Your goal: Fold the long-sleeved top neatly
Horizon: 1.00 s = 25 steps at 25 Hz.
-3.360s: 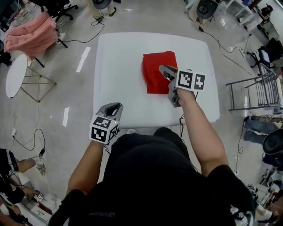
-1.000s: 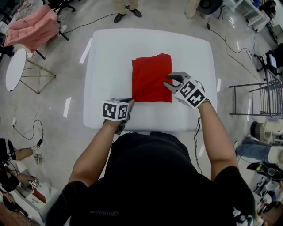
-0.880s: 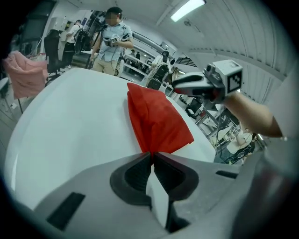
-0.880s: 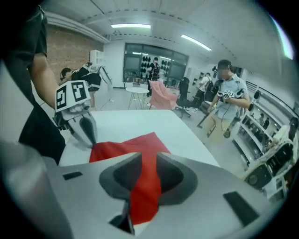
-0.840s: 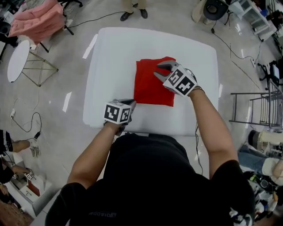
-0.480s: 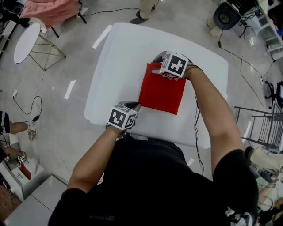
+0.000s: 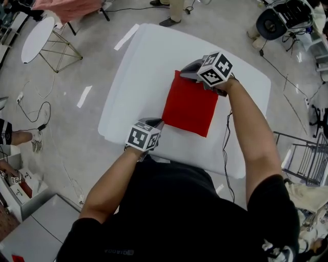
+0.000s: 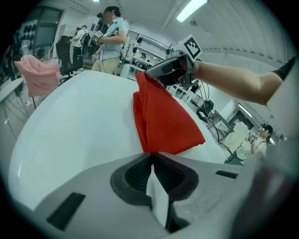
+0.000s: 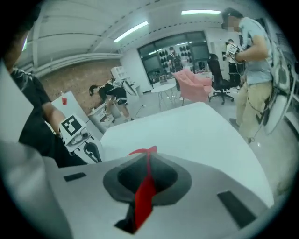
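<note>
A late fold is judged to be in hand: the top already lies as a compact red rectangle about the middle of the table, and its left edge is taken at both ends. The left gripper is set at the near left corner with its jaws drawn narrow, almost together, and the red corner is seen running into their tips, so a pinch on the cloth is read there. The right gripper is placed at the far left corner; its jaws have just been closing, and a strip of red cloth is clamped between them. What is called for next, it is judged, is that both corners be raised together and evenly, then carried across to the right edge so that the left half is laid over the right; the layers beneath should not be dragged along, and the edges should be matched before the cloth is let go. Whether every layer is caught at each corner cannot be told. Counted: one top, two grippers and one table for the work; far off to the left, one pink garment and one small round table; bystanders are seen in the gripper views, but their number cannot be fixed
</note>
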### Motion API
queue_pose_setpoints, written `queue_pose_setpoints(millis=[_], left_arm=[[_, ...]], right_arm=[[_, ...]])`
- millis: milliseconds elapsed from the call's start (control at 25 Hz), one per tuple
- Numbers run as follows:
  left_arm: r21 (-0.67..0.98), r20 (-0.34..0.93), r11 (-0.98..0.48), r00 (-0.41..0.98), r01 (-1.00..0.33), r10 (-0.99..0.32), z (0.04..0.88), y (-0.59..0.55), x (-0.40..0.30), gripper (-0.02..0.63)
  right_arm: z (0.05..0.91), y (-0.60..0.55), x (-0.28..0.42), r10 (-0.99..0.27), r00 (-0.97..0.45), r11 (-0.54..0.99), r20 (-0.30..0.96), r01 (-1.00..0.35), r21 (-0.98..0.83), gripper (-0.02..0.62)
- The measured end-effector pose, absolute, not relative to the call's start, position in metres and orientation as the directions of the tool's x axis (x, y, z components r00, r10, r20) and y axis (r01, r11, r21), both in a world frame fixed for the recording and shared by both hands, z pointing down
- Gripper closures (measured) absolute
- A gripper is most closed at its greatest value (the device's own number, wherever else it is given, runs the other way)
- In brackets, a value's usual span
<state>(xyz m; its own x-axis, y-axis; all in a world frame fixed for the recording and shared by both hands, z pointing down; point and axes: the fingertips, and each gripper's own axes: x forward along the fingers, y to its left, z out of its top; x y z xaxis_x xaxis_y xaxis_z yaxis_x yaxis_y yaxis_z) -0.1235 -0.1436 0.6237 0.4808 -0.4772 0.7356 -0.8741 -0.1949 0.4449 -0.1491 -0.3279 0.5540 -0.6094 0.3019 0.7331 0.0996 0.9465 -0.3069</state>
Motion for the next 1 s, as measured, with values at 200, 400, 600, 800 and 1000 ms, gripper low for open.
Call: queue_pose_setpoints(millis=[200,400,600,800,1000], left_arm=[[0.470,0.762,-0.115,0.468,-0.875,-0.447,0.636,-0.138,-0.133,0.584],[0.473,0.763,-0.103,0.465,-0.875,-0.449,0.640,-0.140,-0.133,0.584],[0.483,0.761,-0.100,0.474,-0.870,-0.444,0.641,-0.139,-0.137,0.584],[0.538,0.715,-0.113,0.524,-0.835,-0.463,0.634,-0.140,-0.148,0.583],[0.546,0.730,-0.097,0.529,-0.832,-0.432,0.639,-0.133,-0.157,0.583]], right_arm=[[0.586,-0.334,-0.160,0.226,-0.615,0.949,0.756,-0.038,-0.314,0.560],[0.613,-0.341,-0.164,0.168,-0.560,0.963,0.811,-0.084,-0.258,0.554],[0.624,-0.345,-0.168,0.154,-0.523,0.965,0.839,-0.101,-0.240,0.511],[0.598,-0.359,-0.159,0.110,-0.501,0.989,0.858,-0.027,-0.143,0.450],[0.541,-0.379,-0.139,0.007,-0.620,0.998,0.784,-0.050,-0.048,0.448]])
